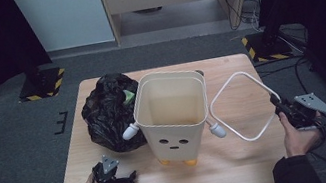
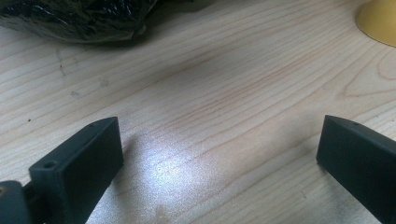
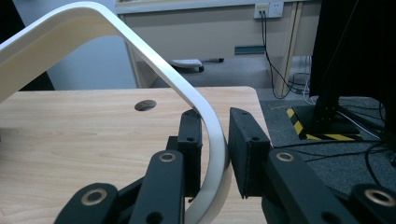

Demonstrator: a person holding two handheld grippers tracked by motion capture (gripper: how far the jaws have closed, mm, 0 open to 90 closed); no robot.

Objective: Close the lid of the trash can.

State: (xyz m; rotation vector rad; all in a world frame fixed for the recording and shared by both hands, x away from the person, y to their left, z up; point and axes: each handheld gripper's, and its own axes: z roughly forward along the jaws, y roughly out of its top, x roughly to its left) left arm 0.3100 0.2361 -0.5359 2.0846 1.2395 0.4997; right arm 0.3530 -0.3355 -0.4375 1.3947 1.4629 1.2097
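Right gripper [image 1: 276, 102]: near the table's right edge, jaws pinching the white ring [image 1: 242, 105] at its right corner; in the right gripper view the ring [image 3: 205, 121] runs between the two jaws.
White ring: tilted, raised off the table [image 1: 245, 168], just right of the bin.
Left gripper [image 1: 128, 179]: at the front-left corner, low over the wood, jaws spread wide with nothing between them.
Cream bin [image 1: 173, 115]: upright at the table's middle, open-topped.
Black bag [image 1: 109, 113]: touching the bin's left side.

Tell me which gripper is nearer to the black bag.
Left. The left gripper sits open just below the black bag; the right gripper holds the white ring beyond the bin.
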